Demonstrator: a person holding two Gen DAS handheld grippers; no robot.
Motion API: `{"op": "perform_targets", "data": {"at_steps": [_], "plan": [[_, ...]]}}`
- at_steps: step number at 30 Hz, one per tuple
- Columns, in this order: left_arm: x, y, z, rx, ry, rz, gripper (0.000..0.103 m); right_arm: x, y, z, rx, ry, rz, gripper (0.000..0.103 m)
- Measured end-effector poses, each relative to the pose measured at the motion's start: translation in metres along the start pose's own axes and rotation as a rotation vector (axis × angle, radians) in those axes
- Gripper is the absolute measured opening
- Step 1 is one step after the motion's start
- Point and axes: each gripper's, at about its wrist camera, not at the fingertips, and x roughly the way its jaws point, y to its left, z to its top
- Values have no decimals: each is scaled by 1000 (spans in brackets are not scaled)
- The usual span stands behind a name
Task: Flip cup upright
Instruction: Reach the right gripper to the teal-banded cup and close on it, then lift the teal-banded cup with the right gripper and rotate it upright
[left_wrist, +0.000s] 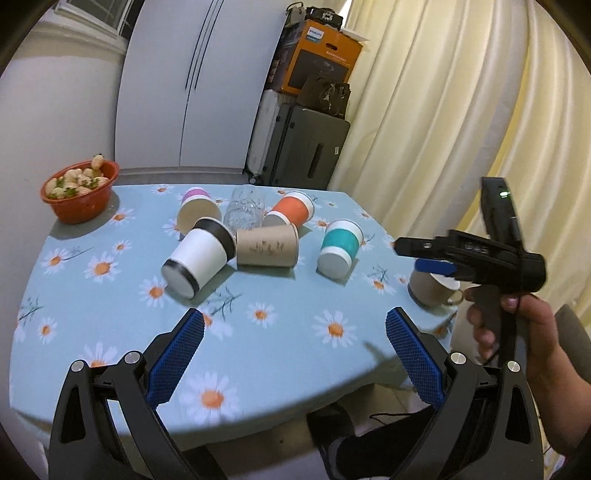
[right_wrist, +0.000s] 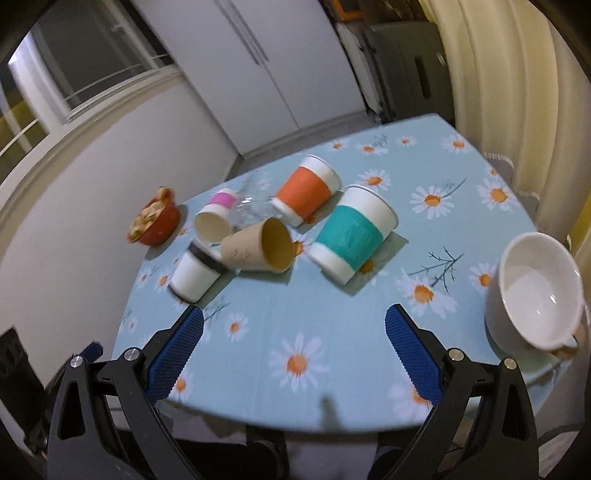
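Several paper cups lie on their sides on the daisy tablecloth: a white cup with black bands (left_wrist: 197, 257) (right_wrist: 196, 272), a brown cup (left_wrist: 266, 246) (right_wrist: 258, 250), a teal-banded cup (left_wrist: 339, 248) (right_wrist: 351, 238), an orange-banded cup (left_wrist: 291, 210) (right_wrist: 306, 191) and a pink-banded cup (left_wrist: 196, 210) (right_wrist: 216, 218). A clear glass (left_wrist: 245, 208) (right_wrist: 253, 206) lies among them. A grey mug (left_wrist: 432, 288) (right_wrist: 533, 295) stands upright at the right edge. My left gripper (left_wrist: 295, 339) is open and empty above the near table. My right gripper (right_wrist: 293, 339) is open and empty; it also shows in the left wrist view (left_wrist: 424, 254), above the mug.
A red bowl of fruit (left_wrist: 79, 192) (right_wrist: 155, 221) stands at the far left corner. The table (left_wrist: 280, 369) edge curves close in front. Cream curtains (left_wrist: 424, 110) hang at the right; a white cabinet (left_wrist: 195, 81) and suitcases (left_wrist: 303, 147) stand behind.
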Motion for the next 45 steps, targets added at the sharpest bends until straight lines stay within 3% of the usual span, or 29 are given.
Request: {"op": "perform_targets", "data": {"at_steps": [6,10,14,17,22,29,38,45], "plan": [[34,12,28,-35,41,-102,96,38,-29,35,170,51,42,98],[62,14,42,-61,82,-200,96,60,-43,50,243,86,-9,97],[97,11,53,-70,166,-303,96,86,-62,58,314,150,-28,89],[117,8,57,-50,203,-317,96,97,-71,63,342,173,-36,82],[142,6,62,-46,255,-351,96,108,-77,70,349,195,-51,81],[156,17,64,-87,299,-387,96,122,-79,72,327,226,-61,67],[149,33,65,-119,300,-385,96,106,-66,68,263,251,-30,67],[120,45,63,-126,303,-361,96,78,-13,62,101,314,52,67]]}}
